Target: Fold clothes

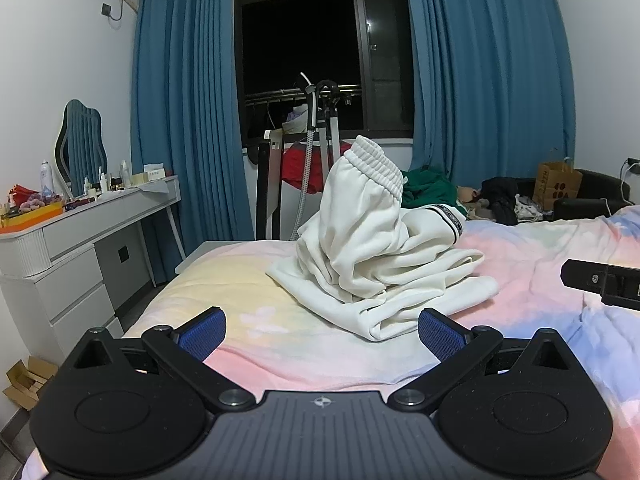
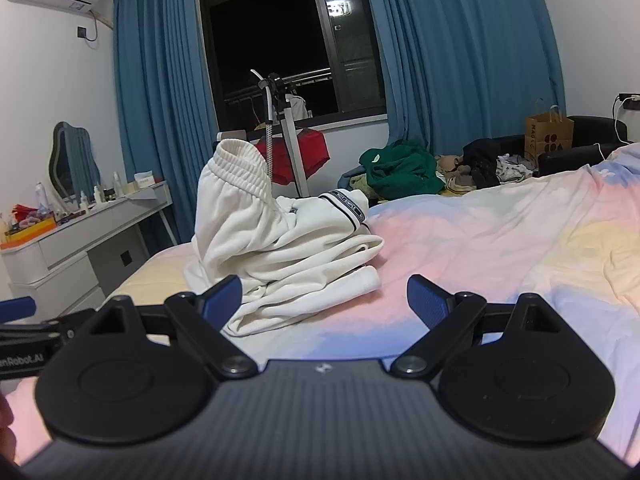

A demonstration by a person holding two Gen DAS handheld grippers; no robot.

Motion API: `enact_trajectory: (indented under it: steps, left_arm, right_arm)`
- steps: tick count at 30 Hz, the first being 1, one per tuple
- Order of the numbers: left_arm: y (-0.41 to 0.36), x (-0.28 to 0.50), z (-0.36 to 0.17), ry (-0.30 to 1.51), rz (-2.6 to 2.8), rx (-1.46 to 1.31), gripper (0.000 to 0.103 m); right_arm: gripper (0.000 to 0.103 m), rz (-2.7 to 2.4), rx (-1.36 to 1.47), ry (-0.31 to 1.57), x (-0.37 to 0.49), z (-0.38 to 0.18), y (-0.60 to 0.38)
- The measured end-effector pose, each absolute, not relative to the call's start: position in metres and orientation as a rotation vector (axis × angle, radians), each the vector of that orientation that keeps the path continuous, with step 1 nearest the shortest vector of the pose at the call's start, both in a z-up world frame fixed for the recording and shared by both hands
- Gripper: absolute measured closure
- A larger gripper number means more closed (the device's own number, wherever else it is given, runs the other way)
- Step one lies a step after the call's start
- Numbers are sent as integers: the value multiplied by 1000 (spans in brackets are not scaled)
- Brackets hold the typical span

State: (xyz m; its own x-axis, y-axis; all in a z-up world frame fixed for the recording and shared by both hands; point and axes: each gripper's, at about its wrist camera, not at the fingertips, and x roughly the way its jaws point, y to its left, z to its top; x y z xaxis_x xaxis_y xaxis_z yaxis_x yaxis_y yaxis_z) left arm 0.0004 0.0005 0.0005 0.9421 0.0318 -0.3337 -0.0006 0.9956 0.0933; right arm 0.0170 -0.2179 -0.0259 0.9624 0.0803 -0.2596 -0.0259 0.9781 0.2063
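Note:
A heap of white clothes [image 1: 372, 256] lies crumpled on the pastel bedspread [image 1: 256, 280], with a ribbed elastic waistband sticking up at its top. It also shows in the right wrist view [image 2: 280, 248]. My left gripper [image 1: 322, 330] is open and empty, just short of the heap's near edge. My right gripper [image 2: 324, 300] is open and empty, its left finger [image 2: 222, 298] in front of the heap's near corner. The right gripper's finger shows at the right edge of the left wrist view [image 1: 600, 280].
A white dressing table [image 1: 80, 232] with bottles and a mirror stands left of the bed. A garment steamer stand [image 1: 320, 132] and red cloth are behind the bed. Green and dark clothes [image 2: 400, 168] and a paper bag [image 2: 548, 136] lie at the back right.

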Motion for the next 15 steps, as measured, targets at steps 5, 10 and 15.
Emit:
enact_trajectory:
  steps: [5,10,15]
  left_arm:
    - [2,2,-1,357,6,73,0]
    - [-1,0,-5,382,1,47,0]
    - [3,7,-13,409,34,17,0]
  right_arm:
    - [12,48,215,285,19,-28,-218]
    - [12,47,232,294,18,-30,-220]
    - [12,56,214,279,17,-28,-215]
